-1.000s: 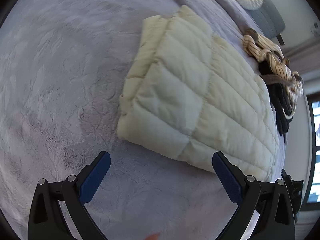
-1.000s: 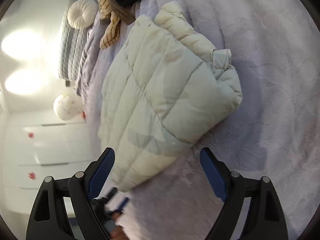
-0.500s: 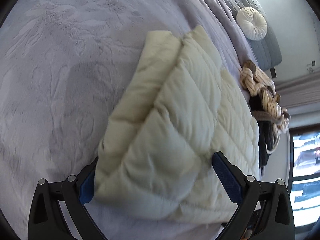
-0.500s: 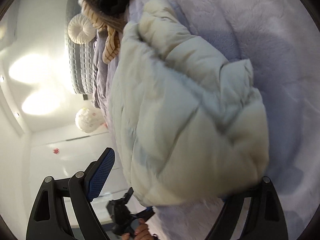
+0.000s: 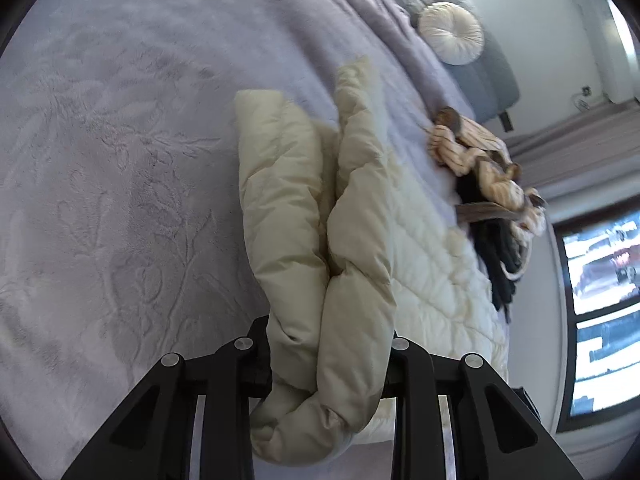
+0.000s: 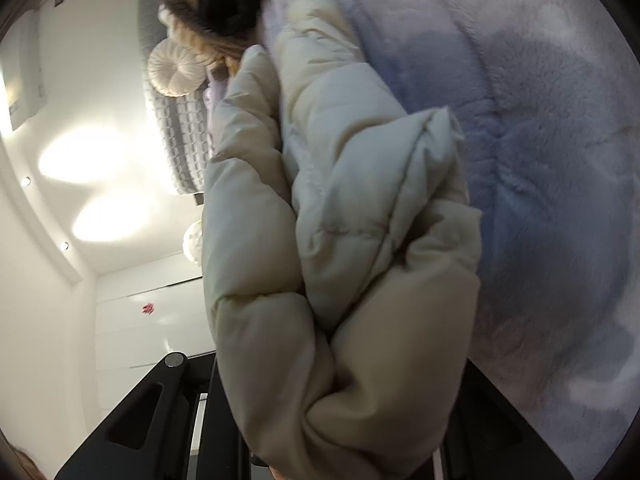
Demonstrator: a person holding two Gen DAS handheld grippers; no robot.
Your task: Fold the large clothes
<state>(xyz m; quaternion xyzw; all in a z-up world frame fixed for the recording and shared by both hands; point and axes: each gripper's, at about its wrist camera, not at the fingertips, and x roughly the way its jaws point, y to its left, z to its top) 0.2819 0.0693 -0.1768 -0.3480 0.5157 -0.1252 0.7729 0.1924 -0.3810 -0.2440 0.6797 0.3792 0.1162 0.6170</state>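
On a lilac plush bedspread [image 5: 120, 160], cream quilted puffer jacket [image 5: 360, 240], left gripper [image 5: 324, 360] and right gripper [image 6: 340, 420] both closing, bunched jacket folds squeezed between their jaws, no legible writing.

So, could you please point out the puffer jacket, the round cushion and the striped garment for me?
puffer jacket [image 5: 356, 216]: left wrist view, on its quilted upper fold.
round cushion [image 5: 450, 32]: left wrist view, on its pleated centre.
striped garment [image 5: 476, 148]: left wrist view, on its crumpled striped middle.

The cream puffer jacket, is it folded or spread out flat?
Folded: the cream puffer jacket lies doubled in thick padded layers on the bed, its bunched ends between both tools.
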